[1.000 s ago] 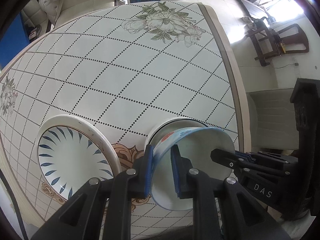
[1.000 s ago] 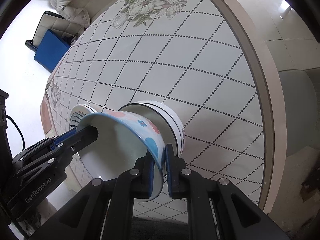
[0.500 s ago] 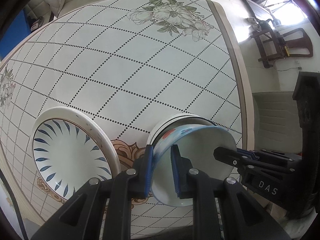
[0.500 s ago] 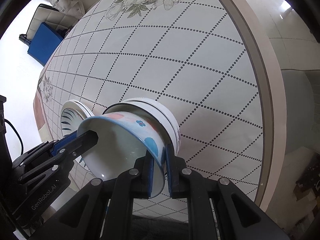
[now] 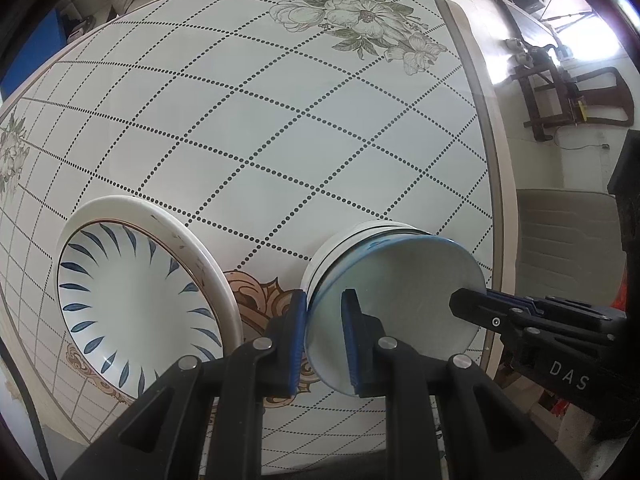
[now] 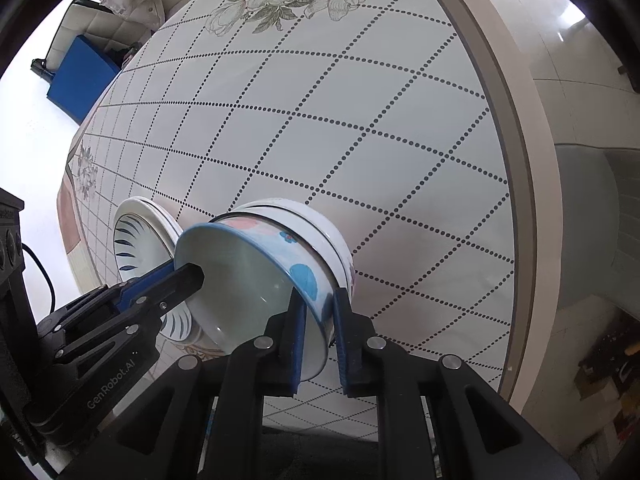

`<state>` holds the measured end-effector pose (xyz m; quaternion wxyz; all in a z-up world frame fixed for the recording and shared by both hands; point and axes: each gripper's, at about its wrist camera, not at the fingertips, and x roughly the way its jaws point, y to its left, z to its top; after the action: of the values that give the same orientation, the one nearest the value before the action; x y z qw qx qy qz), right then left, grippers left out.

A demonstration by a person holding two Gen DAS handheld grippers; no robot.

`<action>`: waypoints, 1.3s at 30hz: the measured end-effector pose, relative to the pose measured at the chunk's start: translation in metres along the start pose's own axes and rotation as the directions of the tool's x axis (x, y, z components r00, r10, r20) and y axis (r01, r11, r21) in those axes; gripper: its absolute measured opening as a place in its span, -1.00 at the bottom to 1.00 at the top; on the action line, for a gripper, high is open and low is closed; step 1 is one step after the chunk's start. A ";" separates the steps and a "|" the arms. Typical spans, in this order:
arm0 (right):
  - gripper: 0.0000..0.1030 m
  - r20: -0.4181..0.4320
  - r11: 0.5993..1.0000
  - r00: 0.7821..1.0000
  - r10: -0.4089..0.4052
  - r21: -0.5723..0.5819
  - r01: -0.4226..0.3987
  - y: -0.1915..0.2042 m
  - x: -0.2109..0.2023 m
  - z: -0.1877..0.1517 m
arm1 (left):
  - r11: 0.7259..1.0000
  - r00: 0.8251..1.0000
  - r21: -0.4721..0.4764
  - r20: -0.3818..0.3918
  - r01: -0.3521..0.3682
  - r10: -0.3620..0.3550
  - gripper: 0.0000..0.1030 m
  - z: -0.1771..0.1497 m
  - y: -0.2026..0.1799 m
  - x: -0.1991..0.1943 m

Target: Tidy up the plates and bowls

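The left hand-held gripper [image 5: 324, 336] pinches the near rim of the blue-rimmed bowl [image 5: 400, 300], one pad outside and one inside. The right hand-held gripper [image 6: 318, 332] clamps the opposite rim of that bowl, its jaws having just eased slightly apart with the wall between them. The bowl sits nested in the stack of white bowls [image 6: 320, 228] on the counter [image 5: 280, 128], close to its edge at about four o'clock in the left wrist view. At eight o'clock, just beside the stack, lies a blue-leaf plate [image 5: 132, 300].
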<state>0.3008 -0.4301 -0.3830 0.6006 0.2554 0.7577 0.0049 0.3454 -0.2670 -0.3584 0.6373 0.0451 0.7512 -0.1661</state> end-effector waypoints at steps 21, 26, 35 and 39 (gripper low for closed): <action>-0.86 0.006 0.999 0.999 0.050 0.010 -0.050 -0.015 -0.002 -0.013 | 1.000 1.000 -0.014 0.011 -0.014 0.014 -0.70 -0.020 -0.003 -0.006; -0.86 0.048 0.999 0.999 0.027 -0.020 -0.026 -0.012 -0.010 -0.017 | 0.996 0.991 -0.003 0.094 -0.093 0.093 -0.68 -0.033 -0.010 -0.027; -0.39 0.252 0.982 0.959 -0.131 -0.101 0.161 0.000 -0.054 -0.063 | 0.985 0.956 0.009 0.243 -0.170 0.163 -0.50 -0.073 -0.024 -0.067; 0.94 0.362 0.972 0.919 -0.154 -0.110 0.206 0.004 -0.076 -0.091 | 0.981 0.932 -0.001 0.311 -0.194 0.185 -0.26 -0.089 -0.026 -0.084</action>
<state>0.2304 -0.4295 -0.2877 0.7411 0.1367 0.6561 -0.0406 0.2693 -0.2517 -0.2601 0.7594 0.1003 0.6316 -0.1201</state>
